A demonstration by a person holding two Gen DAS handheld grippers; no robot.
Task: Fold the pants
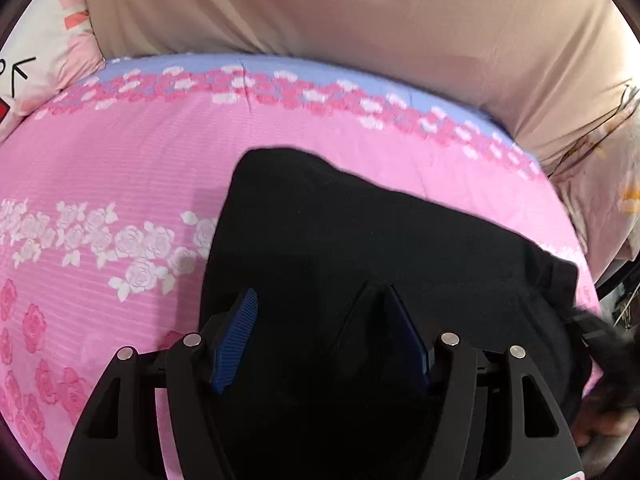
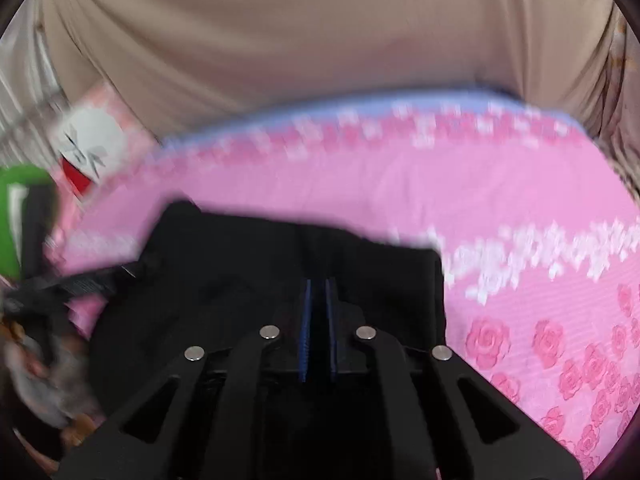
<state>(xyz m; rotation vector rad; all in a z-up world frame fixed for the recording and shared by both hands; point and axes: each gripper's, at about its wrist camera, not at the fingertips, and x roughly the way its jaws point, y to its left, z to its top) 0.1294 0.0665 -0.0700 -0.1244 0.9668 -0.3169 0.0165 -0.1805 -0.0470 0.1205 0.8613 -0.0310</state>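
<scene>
Black pants (image 1: 360, 240) lie folded in a compact stack on the pink rose-print bedsheet (image 1: 120, 152). My left gripper (image 1: 320, 300) hovers over the near part of the pants with its blue-padded jaws wide apart and nothing between them. In the right wrist view, which is motion-blurred, the same pants (image 2: 240, 264) lie under my right gripper (image 2: 319, 284), whose blue pads stand almost together with a thin dark gap; I cannot tell whether fabric is pinched there. The other gripper and a hand show blurred at the left edge of the right wrist view (image 2: 52, 292).
A beige blanket (image 1: 360, 20) is heaped along the far side of the bed. A pink-and-white cartoon pillow (image 1: 48, 48) sits at the far left. A green object (image 2: 16, 216) shows at the left edge of the right wrist view. The bed's right edge drops off (image 1: 608, 280).
</scene>
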